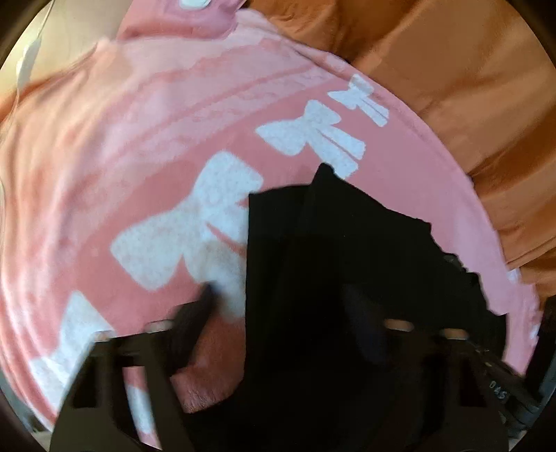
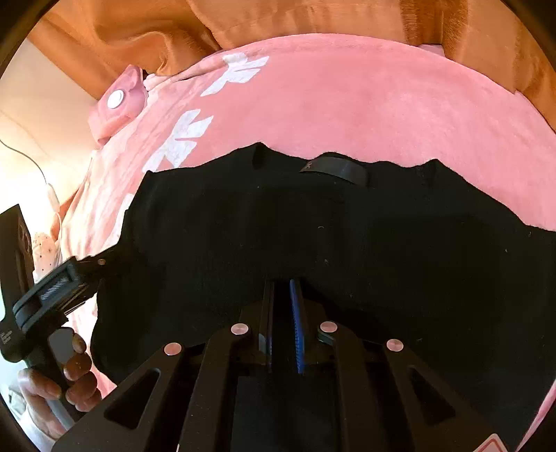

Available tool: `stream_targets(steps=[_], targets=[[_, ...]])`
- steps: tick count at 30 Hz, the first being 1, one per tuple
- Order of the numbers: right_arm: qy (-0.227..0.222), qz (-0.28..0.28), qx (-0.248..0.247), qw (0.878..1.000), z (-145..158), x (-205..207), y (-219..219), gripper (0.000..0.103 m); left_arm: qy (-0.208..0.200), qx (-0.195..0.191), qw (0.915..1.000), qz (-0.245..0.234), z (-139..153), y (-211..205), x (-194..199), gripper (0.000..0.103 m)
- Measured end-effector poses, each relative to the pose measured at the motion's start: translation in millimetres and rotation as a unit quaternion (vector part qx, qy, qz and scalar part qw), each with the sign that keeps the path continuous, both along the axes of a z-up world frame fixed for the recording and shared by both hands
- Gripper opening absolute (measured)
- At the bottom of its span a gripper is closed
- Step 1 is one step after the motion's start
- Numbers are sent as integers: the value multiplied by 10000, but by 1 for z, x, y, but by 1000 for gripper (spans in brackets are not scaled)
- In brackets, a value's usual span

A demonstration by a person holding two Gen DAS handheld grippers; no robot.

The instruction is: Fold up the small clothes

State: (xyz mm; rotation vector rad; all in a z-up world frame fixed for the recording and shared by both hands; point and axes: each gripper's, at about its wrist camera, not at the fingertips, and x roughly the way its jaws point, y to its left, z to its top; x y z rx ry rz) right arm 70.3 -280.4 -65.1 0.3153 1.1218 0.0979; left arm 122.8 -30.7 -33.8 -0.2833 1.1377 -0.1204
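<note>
A black garment point(image 2: 312, 226) lies spread on a pink blanket with white bows point(image 2: 347, 104), a dark label loop point(image 2: 333, 168) at its far edge. My right gripper point(image 2: 282, 283) is shut on a bunched near edge of this garment. In the left wrist view the black garment point(image 1: 330, 243) fills the lower right. My left gripper point(image 1: 281, 299) straddles its left edge: one finger point(image 1: 205, 302) rests on the pink blanket point(image 1: 139, 139), the other is half lost against the black cloth. The picture is blurred. From the right wrist view the left gripper point(image 2: 100, 262) sits at the garment's left edge, held by a hand point(image 2: 69, 375).
Orange-brown fabric point(image 2: 278, 21) lies bunched beyond the blanket's far side, and shows as orange fabric point(image 1: 451, 87) at the right. A pink tab with a white snap point(image 2: 118, 99) lies at the blanket's left corner. A thin white cable point(image 2: 31, 160) runs over the pale surface at left.
</note>
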Motion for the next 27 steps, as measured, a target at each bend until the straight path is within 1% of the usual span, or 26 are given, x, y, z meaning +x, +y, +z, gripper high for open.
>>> stream_targets(steps=[1, 2, 3, 4, 5, 8, 9, 11, 13, 14, 15, 16, 18, 19, 20, 21, 22, 23, 24, 25, 26, 27], targets=[[-8, -7, -31, 10000, 0, 0, 1, 12, 0, -77, 9999, -79, 3, -5, 2, 23], [-24, 4, -69, 10000, 0, 0, 2, 12, -11, -97, 9999, -65, 6, -7, 2, 10], [-45, 13, -95, 9999, 1, -1, 3, 12, -89, -187, 9998, -64, 12, -9, 1, 7], [-80, 20, -100, 9999, 1, -1, 3, 12, -248, -367, 9990, -112, 25, -14, 0, 7], [-106, 22, -75, 9999, 1, -2, 2, 12, -357, -466, 9981, -174, 35, -17, -2, 6], [-202, -160, 313, 9992, 5, -12, -12, 12, -832, -751, 9917, -628, 71, -45, -13, 6], [-239, -238, 425, 9985, 9, -17, -18, 13, -969, -786, 9891, -787, 79, -57, -18, 6], [-517, -393, 697, 9955, 29, -37, -41, 14, -1124, -897, 9821, -1215, 91, -90, -31, 6], [-715, -548, 481, 9948, 45, -55, -60, 23, -1038, -976, 9769, -1595, 87, -122, -41, 6], [-769, -669, 290, 9944, 49, -64, -72, 34, -938, -957, 9739, -1832, 79, -142, -47, 6], [-766, -820, 106, 9936, 49, -72, -84, 41, -809, -884, 9700, -2114, 68, -163, -53, 7], [-648, -1120, -117, 9915, 45, -81, -102, 42, -669, -775, 9653, -2402, 54, -182, -59, 7], [-485, -1418, -148, 9886, 36, -92, -120, 42, -372, -612, 9574, -2797, 30, -204, -71, 14], [-411, -1469, 14, 9883, 32, -98, -128, 42, -246, -573, 9556, -2879, 25, -208, -76, 14], [-394, -1465, 137, 9883, 31, -101, -132, 42, -148, -593, 9555, -2887, 24, -205, -82, 15], [-446, -1409, 221, 9888, 33, -105, -133, 42, -143, -688, 9548, -2889, 29, -198, -86, 22], [-495, -1344, 217, 9895, 36, -107, -130, 42, -193, -839, 9532, -2899, 38, -188, -91, 29], [-548, -1273, 209, 9901, 40, -108, -129, 42, -374, -1061, 9516, -2861, 54, -169, -100, 46], [-603, -1199, 225, 9907, 44, -110, -126, 44, -570, -1182, 9515, -2784, 65, -152, -107, 65], [-662, -1088, 298, 9914, 48, -111, -123, 45, -788, -1252, 9525, -2663, 75, -133, -112, 71], [-675, -1051, 352, 9915, 49, -109, -119, 47, -1042, -1283, 9537, -2514, 86, -112, -115, 74], [-676, -1023, 435, 9915, 51, -106, -116, 47, -1175, -1244, 9548, -2432, 91, -98, -117, 74]])
